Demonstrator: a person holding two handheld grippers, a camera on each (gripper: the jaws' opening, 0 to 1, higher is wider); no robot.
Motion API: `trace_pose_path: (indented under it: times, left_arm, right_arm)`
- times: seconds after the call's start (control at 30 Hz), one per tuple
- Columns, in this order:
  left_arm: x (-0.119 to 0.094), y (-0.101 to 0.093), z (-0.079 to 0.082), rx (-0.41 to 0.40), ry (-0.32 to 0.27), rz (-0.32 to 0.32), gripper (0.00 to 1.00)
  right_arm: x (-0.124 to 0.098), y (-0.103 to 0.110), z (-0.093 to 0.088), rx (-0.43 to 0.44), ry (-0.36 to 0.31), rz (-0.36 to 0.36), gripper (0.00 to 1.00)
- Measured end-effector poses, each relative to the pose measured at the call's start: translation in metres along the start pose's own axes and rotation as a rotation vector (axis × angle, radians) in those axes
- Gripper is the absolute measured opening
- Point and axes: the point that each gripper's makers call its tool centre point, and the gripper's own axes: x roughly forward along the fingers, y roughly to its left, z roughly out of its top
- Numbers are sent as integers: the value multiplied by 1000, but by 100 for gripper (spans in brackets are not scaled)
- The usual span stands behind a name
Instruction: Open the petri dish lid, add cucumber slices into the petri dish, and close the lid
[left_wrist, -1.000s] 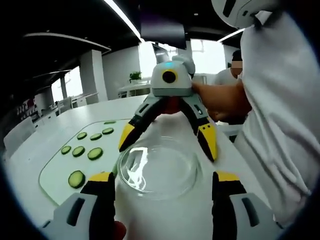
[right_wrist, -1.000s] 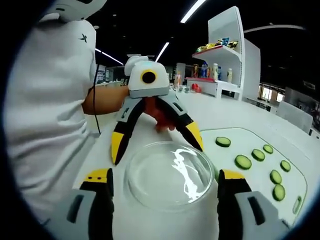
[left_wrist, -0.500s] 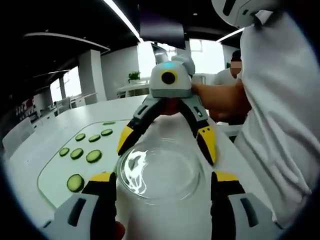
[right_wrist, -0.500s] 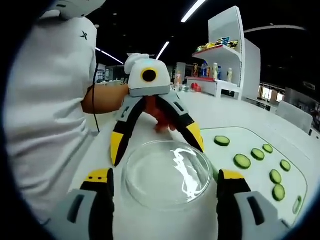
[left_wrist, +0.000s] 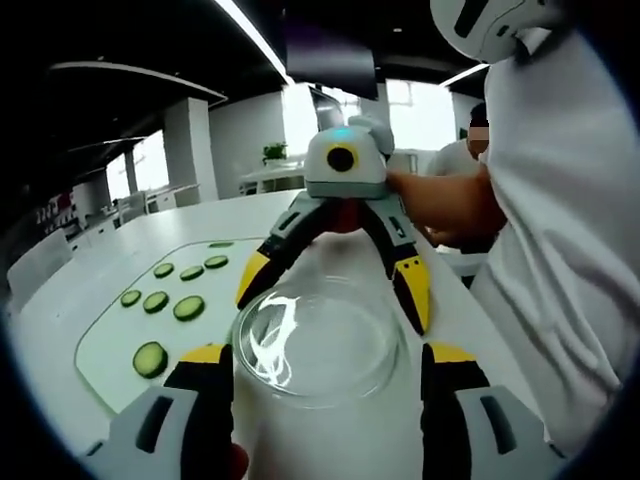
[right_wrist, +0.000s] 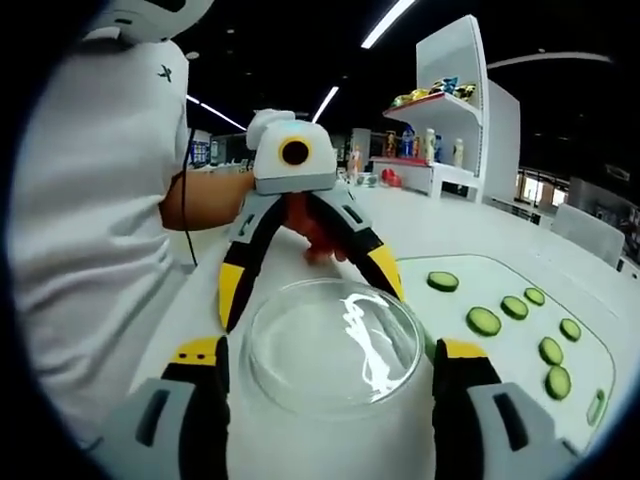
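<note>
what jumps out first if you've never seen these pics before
The clear glass petri dish stands out first, on the white table between the two yellow-tipped grippers that face each other across it: the left gripper and the right gripper, both spread wide around its rim. Next, the green cucumber slices scattered on a pale cutting board beside the dish.

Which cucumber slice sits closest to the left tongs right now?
The large cucumber slice at the mat's near edge, apart from the clustered slices beyond it.
</note>
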Motion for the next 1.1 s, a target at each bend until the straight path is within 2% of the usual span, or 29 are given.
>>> trace_pose_path:
  times: [0.2, 0.53, 0.73, 1.1]
  left_arm:
    - [2, 0, 1, 6, -7, -6, 75]
    - [5, 2, 2, 0, -18, -6, 74]
    - [4, 5, 2, 3, -21, 7, 66]
    - [4, 4, 2, 5, -26, 6, 66]
  right_arm:
    - [1, 5, 4, 5, -19, 17, 81]
    - [5, 5, 2, -9, -7, 17, 79]
    - [3, 2, 2, -15, -4, 8, 70]
    - [2, 2, 1, -8, -6, 15, 70]
